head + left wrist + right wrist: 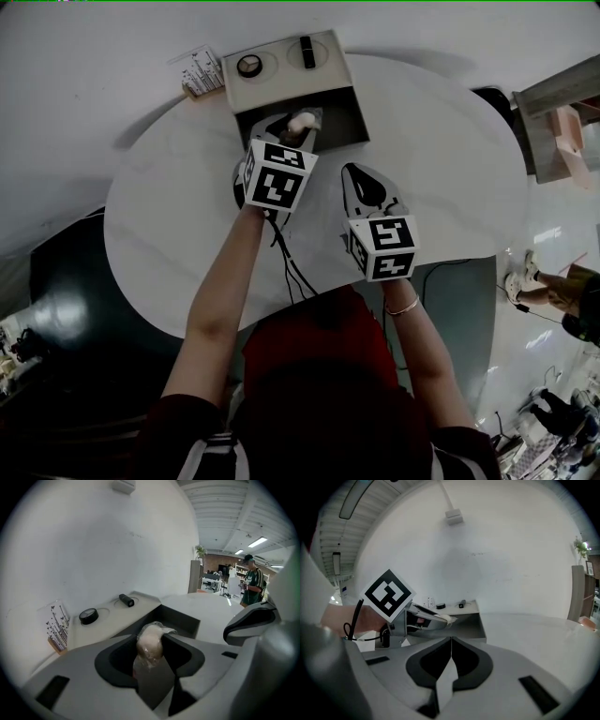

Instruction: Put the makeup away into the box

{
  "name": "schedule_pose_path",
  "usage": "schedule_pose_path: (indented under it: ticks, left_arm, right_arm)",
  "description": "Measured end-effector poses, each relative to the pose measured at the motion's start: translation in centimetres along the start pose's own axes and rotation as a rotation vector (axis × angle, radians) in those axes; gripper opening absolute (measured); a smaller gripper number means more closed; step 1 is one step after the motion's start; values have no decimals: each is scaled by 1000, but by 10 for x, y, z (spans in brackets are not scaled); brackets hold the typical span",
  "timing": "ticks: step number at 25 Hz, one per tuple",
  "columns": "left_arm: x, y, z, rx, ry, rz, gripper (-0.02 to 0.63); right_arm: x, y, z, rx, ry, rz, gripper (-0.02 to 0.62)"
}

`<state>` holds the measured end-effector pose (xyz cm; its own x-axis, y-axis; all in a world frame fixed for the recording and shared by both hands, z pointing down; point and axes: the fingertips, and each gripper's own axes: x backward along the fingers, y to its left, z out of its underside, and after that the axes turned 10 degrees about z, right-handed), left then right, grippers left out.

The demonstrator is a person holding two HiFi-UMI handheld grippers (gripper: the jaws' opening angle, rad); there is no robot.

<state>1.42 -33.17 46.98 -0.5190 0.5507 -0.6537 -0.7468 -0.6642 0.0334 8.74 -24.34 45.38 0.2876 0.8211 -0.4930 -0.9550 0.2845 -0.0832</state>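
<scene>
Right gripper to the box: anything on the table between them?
Nothing. Head view shows only bare table between the right gripper and the box. The left gripper, clamping the wrapped puff, is off to one side.

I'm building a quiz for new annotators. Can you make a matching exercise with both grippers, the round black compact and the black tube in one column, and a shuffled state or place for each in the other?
Column one
1. left gripper
2. right gripper
3. round black compact
4. black tube

Column two
A. jaws together, nothing between them
B. in the recess on the box top farther from the patterned card
C. clamped on a wrapped beige sponge
D. in the recess nearer the patterned card

Pairs: 1-C, 2-A, 3-D, 4-B
</scene>
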Motion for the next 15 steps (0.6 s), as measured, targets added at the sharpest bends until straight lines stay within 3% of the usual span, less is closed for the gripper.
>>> schedule_pose_path:
  ticks: [15]
  left_arm:
    - [-42, 2, 7, -42, 104, 57, 187]
  right_arm:
    - [-21, -13, 7, -22, 36, 18, 15]
